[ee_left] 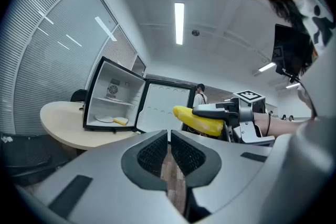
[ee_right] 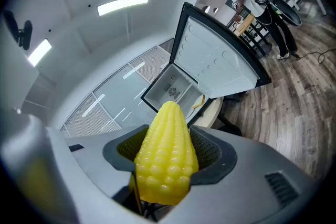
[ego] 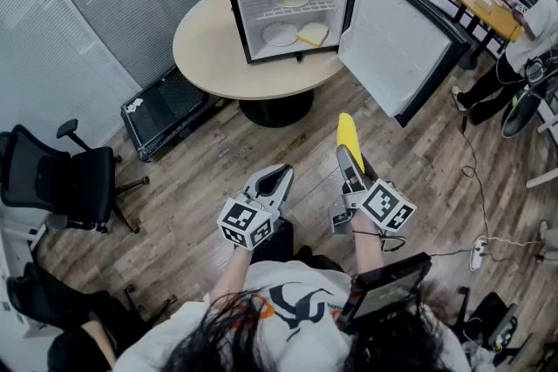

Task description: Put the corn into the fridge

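- Yellow corn (ee_right: pixel 165 157) is clamped at its thick end between the ribbed pads (ee_right: pixel 211 150) of your right gripper (ego: pixel 350 154). The jaws are spread wide and the tip points ahead.
- Your left gripper (ego: pixel 277 179) sits just beside it, jaws drawn together on nothing.
- Both hover over the wood floor (ego: pixel 192 187), well short of the round table (ego: pixel 205 48).
- The fridge (ego: pixel 234 9) stands on the table's far side with its door (ego: pixel 392 43) swung open to the right. A plate (ego: pixel 280 35) and a yellow wedge (ego: pixel 313 34) lie inside.
- Risk: the cob is tapered and bumpy, so it may slide out forward if your squeeze eases.
- Risk: going in, the tip could clip the shelf (ego: pixel 288 9) or shove the plate. The door crowds your right.
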{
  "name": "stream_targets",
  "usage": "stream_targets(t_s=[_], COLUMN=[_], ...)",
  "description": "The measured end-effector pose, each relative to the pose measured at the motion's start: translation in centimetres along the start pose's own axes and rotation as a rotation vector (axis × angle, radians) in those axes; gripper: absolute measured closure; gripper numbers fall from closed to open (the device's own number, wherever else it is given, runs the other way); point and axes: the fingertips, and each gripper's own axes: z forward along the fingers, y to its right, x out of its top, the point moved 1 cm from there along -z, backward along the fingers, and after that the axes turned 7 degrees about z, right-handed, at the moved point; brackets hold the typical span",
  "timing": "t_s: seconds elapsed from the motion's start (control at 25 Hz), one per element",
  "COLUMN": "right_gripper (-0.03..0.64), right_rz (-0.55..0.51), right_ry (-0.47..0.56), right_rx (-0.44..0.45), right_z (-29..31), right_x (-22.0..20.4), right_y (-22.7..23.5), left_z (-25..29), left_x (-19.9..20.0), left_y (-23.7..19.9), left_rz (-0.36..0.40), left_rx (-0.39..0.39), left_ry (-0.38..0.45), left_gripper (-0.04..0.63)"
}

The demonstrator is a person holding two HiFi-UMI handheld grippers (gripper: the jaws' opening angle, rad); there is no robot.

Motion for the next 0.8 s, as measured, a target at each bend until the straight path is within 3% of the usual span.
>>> stream_targets(t_s=[0.2, 0.52, 0.8], right_gripper=[0.364, 0.364, 0.365], right_rz=[-0.035, 0.006, -0.005], right_ry=[-0.009, -0.006, -0.014], right_rx=[0.010, 0.071, 0.071], right_z=[-2.1, -2.8, -2.6], right_x=[-0.3, -0.5, -0.5], right_y=[-0.4, -1.9, -1.5], left_z=[-0.7, -1.4, -1.1], left_x=[1.2, 1.9, 1.7], left_y=[1.8, 2.2, 2.2], left_rz=[0.005, 0.021, 0.020], left_rx=[0.016, 0.030, 0.036], left_ry=[0.046, 0.056, 0.047], left_gripper=[0.583, 0.581, 0.582])
